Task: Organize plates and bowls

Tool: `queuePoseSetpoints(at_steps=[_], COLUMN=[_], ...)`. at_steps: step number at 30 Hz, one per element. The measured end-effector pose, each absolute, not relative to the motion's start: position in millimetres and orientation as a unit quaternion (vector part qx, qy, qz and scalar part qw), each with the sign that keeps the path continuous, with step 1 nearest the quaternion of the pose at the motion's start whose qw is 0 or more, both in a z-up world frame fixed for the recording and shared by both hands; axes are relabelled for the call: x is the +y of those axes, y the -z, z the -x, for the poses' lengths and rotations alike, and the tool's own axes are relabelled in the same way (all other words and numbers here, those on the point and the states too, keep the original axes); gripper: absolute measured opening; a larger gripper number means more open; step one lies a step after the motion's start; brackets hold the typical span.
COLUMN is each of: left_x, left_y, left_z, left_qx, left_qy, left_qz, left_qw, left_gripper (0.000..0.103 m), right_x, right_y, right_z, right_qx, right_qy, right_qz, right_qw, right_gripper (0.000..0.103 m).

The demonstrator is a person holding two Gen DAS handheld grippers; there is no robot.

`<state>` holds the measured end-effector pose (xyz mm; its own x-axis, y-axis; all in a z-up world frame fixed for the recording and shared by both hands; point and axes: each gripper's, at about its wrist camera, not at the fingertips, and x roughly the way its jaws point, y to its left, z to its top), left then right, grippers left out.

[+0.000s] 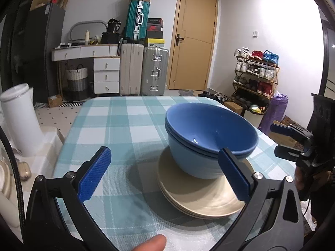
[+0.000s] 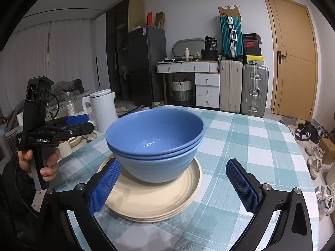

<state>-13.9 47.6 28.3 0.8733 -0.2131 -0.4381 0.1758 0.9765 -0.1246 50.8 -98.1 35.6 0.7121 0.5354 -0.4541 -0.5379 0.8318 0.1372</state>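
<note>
Nested blue bowls point(image 1: 209, 138) point(image 2: 156, 144) sit upright on a stack of cream plates point(image 1: 201, 196) point(image 2: 155, 196) on the checked tablecloth. My left gripper point(image 1: 165, 175) is open and empty, its right pad just in front of the bowls' near side. My right gripper point(image 2: 173, 186) is open and empty, its jaws spread in front of the plate stack, the left pad over the plates' near left rim. Each gripper shows in the other's view: the right one point(image 1: 293, 138) at the right edge, the left one point(image 2: 75, 123) at the left, held in a hand.
The table point(image 1: 117, 125) point(image 2: 251, 146) has a teal and white checked cloth. A white kettle point(image 2: 103, 108) point(image 1: 18, 121) stands left of the table. Suitcases, a drawer unit, a door and a shoe rack point(image 1: 255, 73) stand beyond it.
</note>
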Motion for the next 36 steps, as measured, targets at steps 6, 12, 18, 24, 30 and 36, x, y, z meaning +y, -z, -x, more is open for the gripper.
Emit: queuePoseSetpoints(at_steps=[6,12,18,24,30,36], left_x=[46.8,44.0,32.3,31.4,36.0,34.1], left_y=[-11.3,5.5,11.8,10.0,8.7,8.6], left_z=[18.0,14.7,14.2,16.4,15.8,16.1], left_qx=[0.229,0.232,0.227,0.221,0.218,0.217], left_qy=[0.108,0.106,0.13,0.135,0.139,0.143], left_qz=[0.047,0.039,0.017,0.02,0.029,0.023], left_qw=[0.966,0.966,0.965,0.966,0.966,0.965], left_gripper=[0.102,0.102,0.102,0.102,0.102,0.102], right_x=[-95.5,-98.9,-101.0,-103.5,-106.7,-105.8], right_y=[-19.2,-12.1,-10.1,-11.3,-10.8,-11.1], right_z=[-49.3,-46.2,-43.7,-40.6,-39.6,-37.0], right_qx=[0.248,0.244,0.227,0.215,0.213,0.207], right_qy=[-0.285,-0.298,-0.305,-0.31,-0.311,-0.312], right_qz=[0.016,0.0,-0.009,-0.016,-0.022,-0.017], right_qw=[0.926,0.923,0.925,0.926,0.926,0.927], right_gripper=[0.102,0.102,0.102,0.102,0.102,0.102])
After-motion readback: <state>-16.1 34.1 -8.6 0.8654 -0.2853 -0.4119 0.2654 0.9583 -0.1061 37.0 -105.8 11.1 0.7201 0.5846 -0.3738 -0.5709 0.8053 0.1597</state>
